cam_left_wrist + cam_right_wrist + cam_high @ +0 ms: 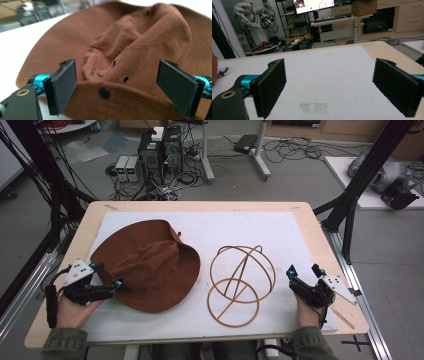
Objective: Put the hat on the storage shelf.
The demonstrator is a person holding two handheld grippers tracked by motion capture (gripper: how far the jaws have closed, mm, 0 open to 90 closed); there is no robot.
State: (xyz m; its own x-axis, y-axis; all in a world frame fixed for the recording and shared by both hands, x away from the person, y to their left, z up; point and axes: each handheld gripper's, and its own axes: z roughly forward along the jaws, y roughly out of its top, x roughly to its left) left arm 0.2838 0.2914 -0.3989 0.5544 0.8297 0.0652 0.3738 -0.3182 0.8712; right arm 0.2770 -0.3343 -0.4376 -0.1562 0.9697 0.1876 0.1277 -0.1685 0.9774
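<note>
One brown hat (150, 265) lies on the left of the white surface (280, 227). One wire ball frame (240, 282) sits just beside it. The left claw (107, 280) is wide open at the hat's brim. The right claw (302, 272) is open, holding nothing.

On my tabletop (305, 227) I count one brown bucket hat (150, 265), one wire frame of what look like three joined hoops (240, 282), though their crossings blur, and one white mat (250, 232). I have two tongs, left (107, 275) and right (303, 270).
</note>
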